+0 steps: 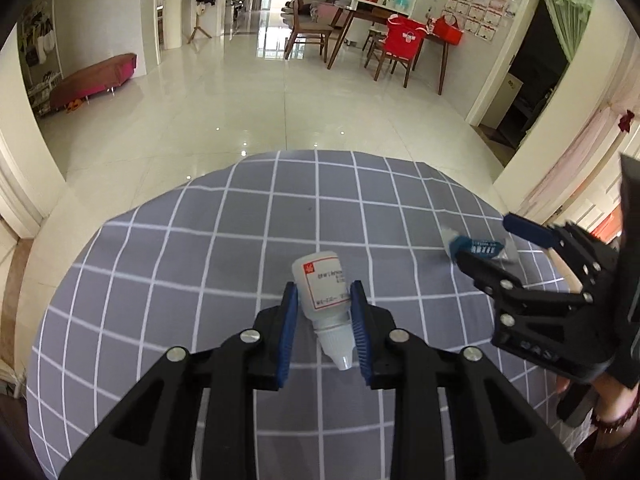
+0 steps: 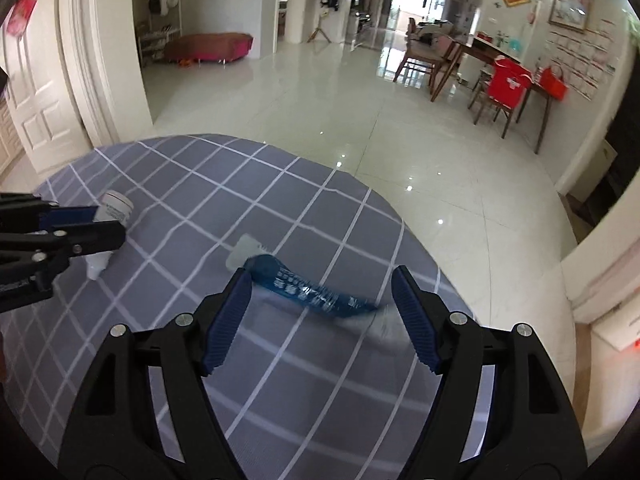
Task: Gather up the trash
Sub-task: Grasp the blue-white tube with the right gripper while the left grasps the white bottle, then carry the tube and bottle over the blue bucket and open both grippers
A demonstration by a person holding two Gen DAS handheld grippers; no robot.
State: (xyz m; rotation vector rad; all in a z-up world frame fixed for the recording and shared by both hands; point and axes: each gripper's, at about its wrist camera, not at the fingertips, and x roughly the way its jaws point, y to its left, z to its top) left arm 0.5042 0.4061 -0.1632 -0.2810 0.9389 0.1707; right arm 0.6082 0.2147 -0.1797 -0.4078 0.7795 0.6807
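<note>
Grey checked cloth with white lines covers the round surface (image 1: 224, 240), and two pieces of trash lie on it: one small white dropper bottle (image 1: 324, 300) and one blue squeezed tube (image 2: 316, 288) with a clear cap. The left gripper (image 1: 325, 334) has its two blue-padded fingers (image 1: 289, 320) closed on the bottle's sides, nozzle pointing back toward the camera, the bottle's base resting toward the middle of the cloth. No earlier picture is given to compare. The right gripper (image 2: 320, 320) stands with both fingers (image 2: 228, 312) spread wide, one on each side of the tube, its left pad near the cap end and neither pad clearly pressing; the tube is blurred. Whether either container holds anything cannot be told. Beyond, a tiled floor (image 1: 248, 92) carries a dining table (image 1: 400, 20) with two red bags (image 1: 404, 36).
</note>
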